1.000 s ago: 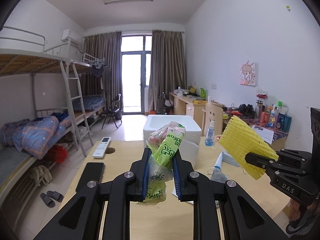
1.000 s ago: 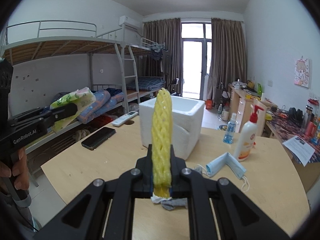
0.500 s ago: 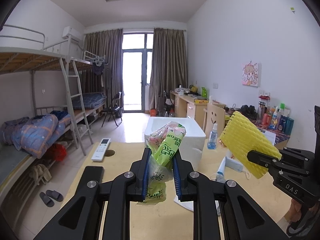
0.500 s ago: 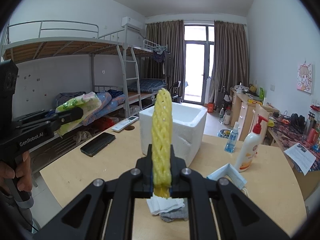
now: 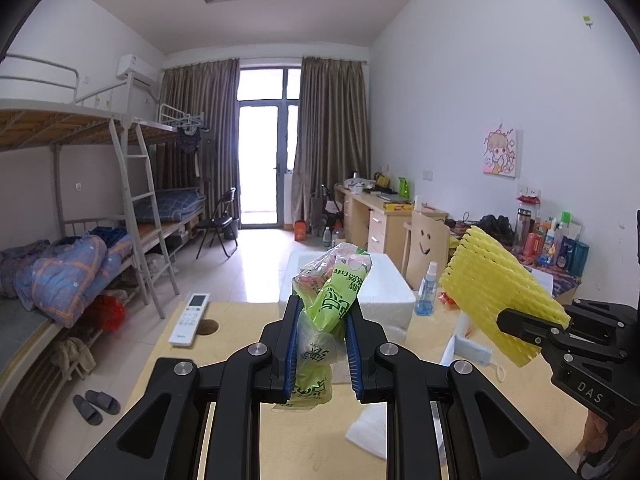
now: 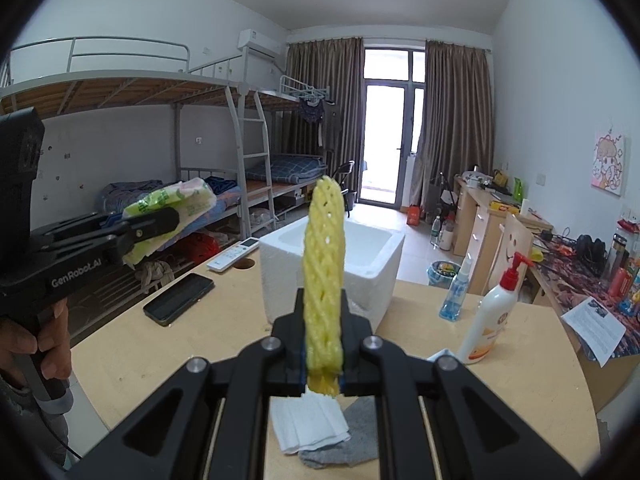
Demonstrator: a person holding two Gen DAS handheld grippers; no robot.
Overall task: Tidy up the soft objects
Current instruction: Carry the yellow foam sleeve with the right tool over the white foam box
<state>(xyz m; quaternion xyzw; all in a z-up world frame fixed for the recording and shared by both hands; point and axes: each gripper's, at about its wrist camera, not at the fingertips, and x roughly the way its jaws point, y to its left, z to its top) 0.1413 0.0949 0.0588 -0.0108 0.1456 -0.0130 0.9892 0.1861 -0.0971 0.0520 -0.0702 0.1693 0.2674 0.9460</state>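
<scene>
My left gripper is shut on a green plastic bag and holds it well above the table. It also shows at the left of the right wrist view. My right gripper is shut on a yellow foam net sleeve, upright, above the table. That sleeve also shows at the right of the left wrist view. A white foam box stands open beyond both grippers. A folded white tissue and a grey cloth lie on the table below my right gripper.
On the wooden table lie a black phone, a white remote, a blue face mask, a spray bottle and a lotion pump bottle. Bunk beds stand left, desks right.
Both grippers have risen further above the table with their loads still held; the table items and foam box sit lower in both views.
</scene>
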